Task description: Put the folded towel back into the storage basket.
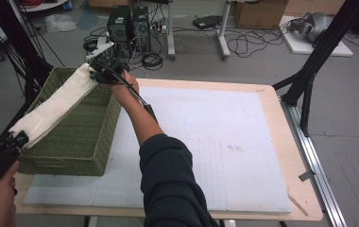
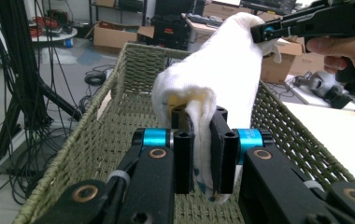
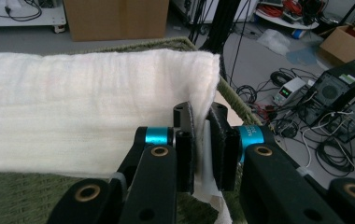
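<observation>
A folded white towel (image 1: 55, 109) stretches above a green woven basket (image 1: 81, 137) at the table's left. My left gripper (image 1: 19, 139) is shut on its near end, and in the left gripper view the towel (image 2: 213, 88) is pinched between the black jaws of that gripper (image 2: 202, 154). At the far end my right gripper (image 1: 95, 73) is shut on the towel too. In the right gripper view the cloth (image 3: 87, 107) spreads to the left from the right gripper (image 3: 202, 144), above the basket (image 3: 21, 200). From the left gripper view the right gripper (image 2: 264, 33) shows at the towel's far corner.
A white gridded mat (image 1: 215, 142) covers the wooden table (image 1: 305, 203). Black frame posts (image 1: 310, 66) stand at the table's right and left. Computer towers (image 1: 130, 23), cables and cardboard boxes lie on the floor beyond the table.
</observation>
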Tool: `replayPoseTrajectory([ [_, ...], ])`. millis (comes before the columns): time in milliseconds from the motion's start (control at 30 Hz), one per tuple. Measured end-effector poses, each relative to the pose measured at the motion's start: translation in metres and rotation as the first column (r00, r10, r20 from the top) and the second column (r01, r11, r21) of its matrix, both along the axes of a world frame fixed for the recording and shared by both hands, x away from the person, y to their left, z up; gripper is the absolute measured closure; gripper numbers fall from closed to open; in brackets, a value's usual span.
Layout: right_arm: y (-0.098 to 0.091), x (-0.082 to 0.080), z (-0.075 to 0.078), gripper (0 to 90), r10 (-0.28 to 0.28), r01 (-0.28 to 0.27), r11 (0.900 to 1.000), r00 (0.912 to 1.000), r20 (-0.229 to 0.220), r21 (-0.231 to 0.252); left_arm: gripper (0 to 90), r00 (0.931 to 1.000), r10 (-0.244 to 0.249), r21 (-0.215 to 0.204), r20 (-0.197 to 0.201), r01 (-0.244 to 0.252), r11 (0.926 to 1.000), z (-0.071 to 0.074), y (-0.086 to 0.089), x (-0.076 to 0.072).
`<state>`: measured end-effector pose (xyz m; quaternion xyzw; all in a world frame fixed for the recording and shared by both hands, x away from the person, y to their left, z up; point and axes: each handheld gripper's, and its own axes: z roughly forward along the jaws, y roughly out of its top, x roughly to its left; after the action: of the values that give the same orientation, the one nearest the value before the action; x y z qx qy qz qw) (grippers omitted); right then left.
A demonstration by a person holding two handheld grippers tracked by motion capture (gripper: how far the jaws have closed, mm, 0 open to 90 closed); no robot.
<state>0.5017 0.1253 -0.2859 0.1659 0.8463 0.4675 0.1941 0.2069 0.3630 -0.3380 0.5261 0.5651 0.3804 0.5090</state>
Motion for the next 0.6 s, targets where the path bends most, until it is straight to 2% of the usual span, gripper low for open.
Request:
replayPoseTrajectory([
  [67, 0.002, 0.000, -0.001, 80.9, -0.001, 0.001, 1.0000, 1.0000, 0.000, 0.001, 78.9, 0.9998, 0.015, 0.002, 0.010, -0.015, 0.9999, -0.001, 0.001, 0.001],
  [100, 0.004, 0.001, -0.002, 75.0, -0.005, 0.005, 1.0000, 1.0000, 0.003, -0.007, 68.5, 0.9991, 0.038, 0.009, 0.021, -0.038, 0.9992, -0.001, 0.002, 0.001],
  [167, 0.004, 0.004, -0.007, 55.7, -0.059, 0.059, 0.9982, 0.9982, -0.012, -0.007, 44.4, 0.9981, 0.055, -0.020, 0.026, -0.055, 0.9983, 0.000, 0.004, 0.002],
  [200, 0.003, 0.005, -0.009, 53.0, -0.076, 0.076, 0.9971, 0.9968, -0.022, -0.002, 40.1, 0.9975, 0.063, -0.023, 0.033, -0.062, 0.9978, 0.000, 0.005, 0.002],
  [267, -0.003, 0.007, -0.010, 51.4, -0.092, 0.093, 0.9954, 0.9947, -0.045, 0.021, 35.5, 0.9958, 0.077, -0.016, 0.048, -0.077, 0.9969, 0.002, 0.005, 0.000],
  [333, -0.008, 0.007, -0.008, 49.1, -0.102, 0.103, 0.9943, 0.9938, -0.044, 0.028, 32.0, 0.9952, 0.076, -0.030, 0.061, -0.074, 0.9968, 0.004, 0.006, -0.001],
  [433, -0.016, 0.006, -0.004, 48.8, -0.103, 0.105, 0.9936, 0.9941, -0.033, 0.042, 32.7, 0.9953, 0.066, -0.033, 0.070, -0.064, 0.9974, 0.006, 0.006, -0.002],
  [600, -0.034, 0.000, 0.002, 46.1, -0.112, 0.113, 0.9913, 0.9935, -0.023, 0.067, 33.2, 0.9971, 0.022, -0.036, 0.072, -0.020, 0.9992, 0.007, 0.001, 0.000],
])
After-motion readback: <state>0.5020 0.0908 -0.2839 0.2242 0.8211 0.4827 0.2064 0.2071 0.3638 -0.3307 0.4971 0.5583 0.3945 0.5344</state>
